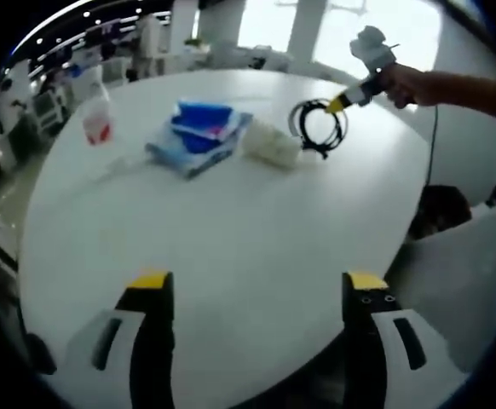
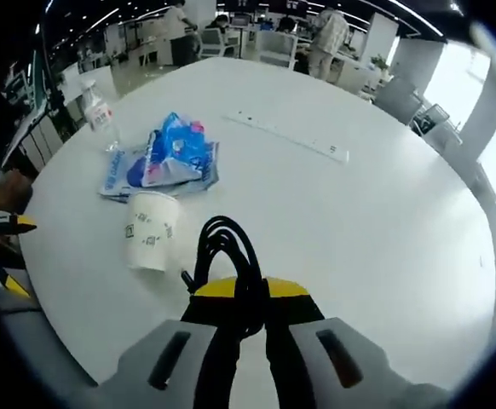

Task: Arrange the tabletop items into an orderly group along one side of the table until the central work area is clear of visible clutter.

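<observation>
My right gripper [image 2: 250,294] is clamped on the black coiled cable [image 2: 228,256], which rests on the white round table [image 2: 384,221]. My left gripper [image 1: 256,285] hangs with jaws wide apart over the near table edge. The paper cup [image 2: 152,230] lies beside the cable, the blue packets [image 2: 167,158] just beyond, the bottle [image 2: 99,111] farther left.

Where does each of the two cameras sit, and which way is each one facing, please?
Left gripper view: rides the open left gripper, low at the near table edge, facing across the round white table; the right gripper and a hand show far right.
Right gripper view: rides the right gripper, shut on the coiled black cable, facing across the table.
Shared: white paper cup, blue plastic packets, clear plastic bottle.
</observation>
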